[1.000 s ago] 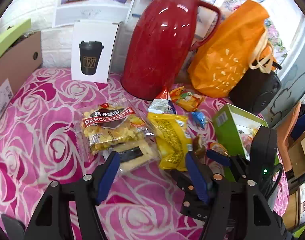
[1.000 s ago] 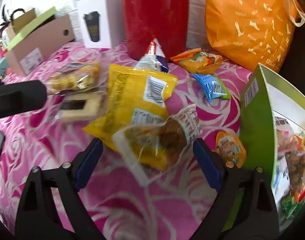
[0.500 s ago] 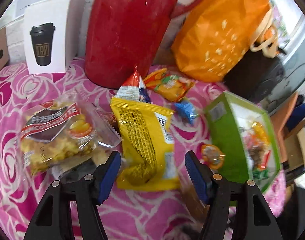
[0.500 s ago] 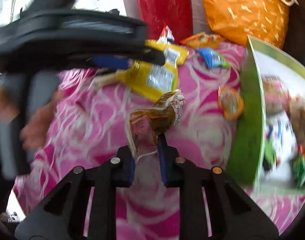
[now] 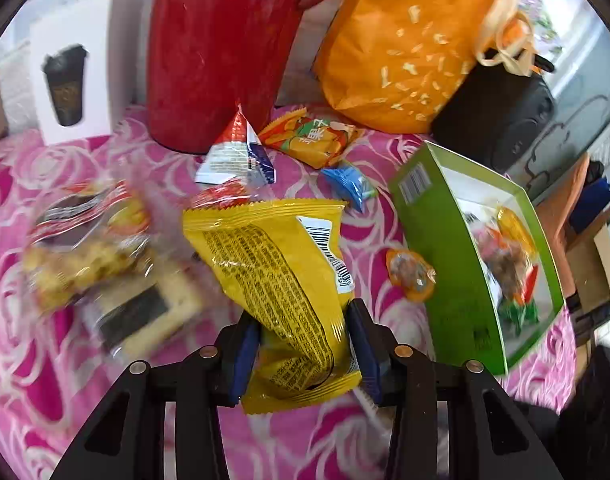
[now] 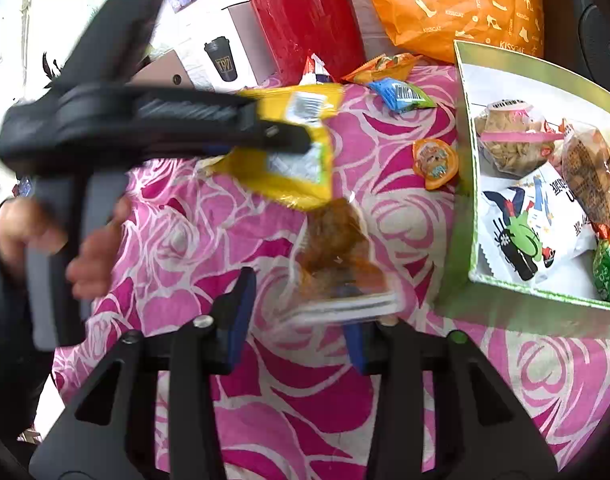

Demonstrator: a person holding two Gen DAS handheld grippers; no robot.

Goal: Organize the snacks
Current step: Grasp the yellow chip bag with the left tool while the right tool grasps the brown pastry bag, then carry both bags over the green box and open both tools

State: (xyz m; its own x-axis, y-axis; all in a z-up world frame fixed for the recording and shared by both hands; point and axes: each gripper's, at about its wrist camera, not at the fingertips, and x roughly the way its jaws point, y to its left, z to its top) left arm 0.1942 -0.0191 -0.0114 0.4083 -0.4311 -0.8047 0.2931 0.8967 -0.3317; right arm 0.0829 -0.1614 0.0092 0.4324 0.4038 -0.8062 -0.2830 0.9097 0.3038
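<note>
Gripping the near end of a yellow snack bag (image 5: 281,280) between its blue pads, the left hand-held gripper (image 5: 303,354) is clenched on the crinkled packet, which stretches away from it above the pink rose-patterned surface (image 5: 65,360). From the right wrist view, a person's hand (image 6: 45,236) is wrapped around that tool's grey handle at the left of the scene. The right hand-held gripper (image 6: 301,320) stands released, its pads spread wide, with a clear packet of brown snack (image 6: 337,264) lying between them; motion blur hides whether either pad touches the wrapper. To the right sits a green box (image 6: 465,160), open at the top and already carrying several wrapped snacks. Just left of the box rests a small round orange jelly cup (image 6: 435,160). Farther off lie a blue wrapper (image 5: 349,186), an orange packet (image 5: 313,138) and a triangular red, white and blue pouch (image 5: 237,152), all near the foot of a red jug (image 5: 221,48). An orange bag (image 5: 409,48) stands at the far right, a white carton printed with a dark cup (image 5: 71,88) at the far left. Blurred clear packets of yellow biscuits (image 5: 89,256) lie left of the yellow bag.
</note>
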